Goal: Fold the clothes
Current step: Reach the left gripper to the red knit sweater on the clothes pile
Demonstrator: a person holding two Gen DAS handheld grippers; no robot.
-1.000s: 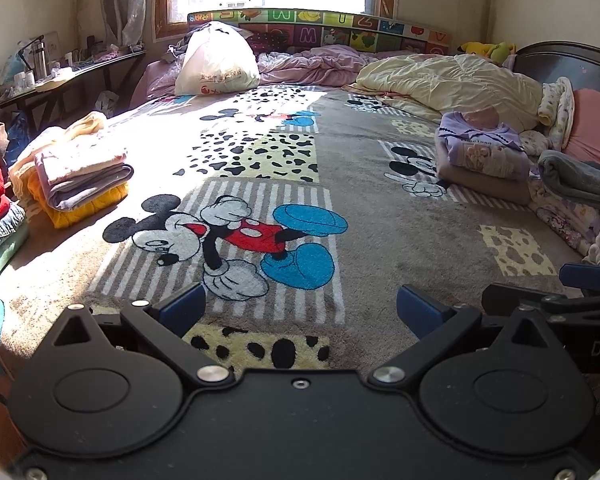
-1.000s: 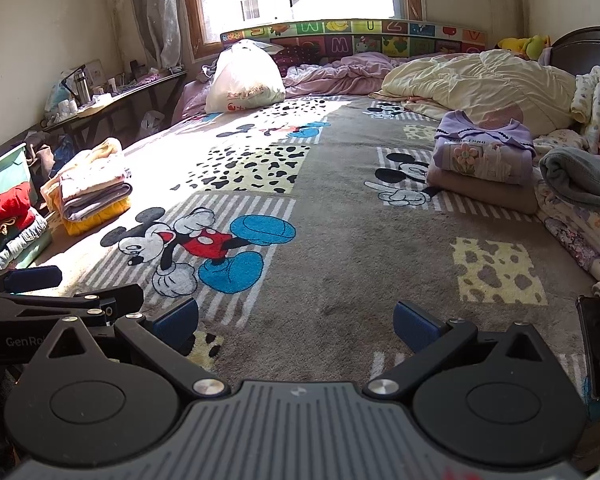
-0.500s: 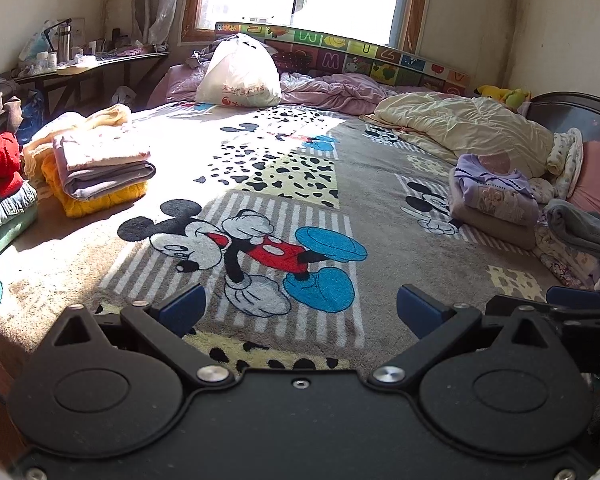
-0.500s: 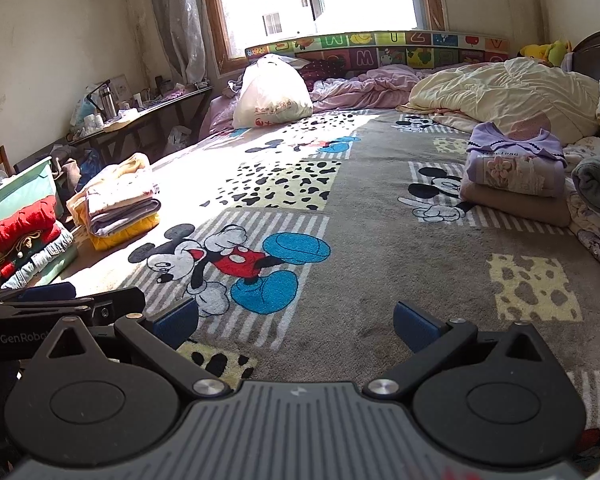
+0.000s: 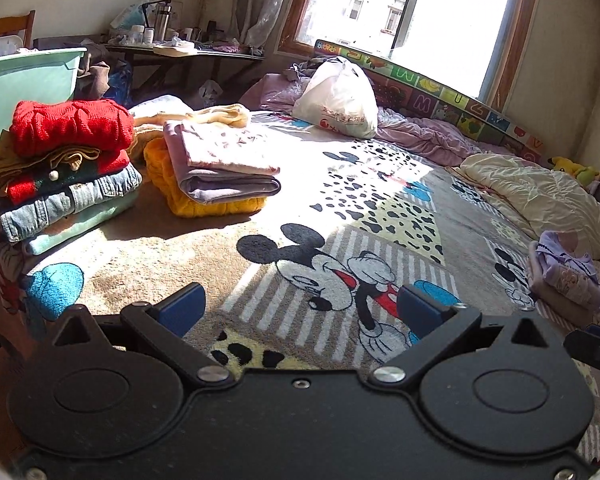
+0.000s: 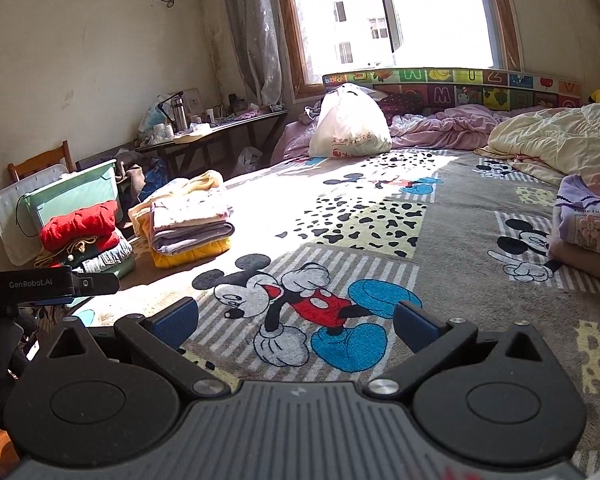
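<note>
You have a good share of the folding behind you, judging by what lies on the bed. At the left of the left wrist view stands a stack topped by a red knit sweater [image 5: 72, 128], with a denim piece [image 5: 68, 204] and a mint garment [image 5: 80, 226] under it. Just beside it to the right, a second folded pile [image 5: 220, 168] has a pale pink top on a lilac layer over an orange knit. At the right edge of the right wrist view a third stack carries a lilac printed top [image 6: 588, 220] on a pinkish folded piece.

What is left is harder to judge. A loose cream-yellow garment [image 5: 224, 114] lies crumpled behind the second pile and looks unfolded; at the far right edge of the left wrist view more fabric shows, too cut off to name. The open middle of the Mickey Mouse blanket [image 5: 340, 216] holds no garment, so your next piece has yet to be fetched.

Your left hand-held gripper [image 5: 300, 310] has its blue fingers spread wide with nothing between them, low in the frame over the blanket. Your right hand-held gripper [image 6: 296, 322] is likewise spread and empty.

Further back sit a white plastic bag [image 6: 350, 128], a rumpled cream quilt [image 6: 560, 140], a green storage bin [image 6: 72, 196] and a cluttered worktop [image 6: 212, 130] under the window.
</note>
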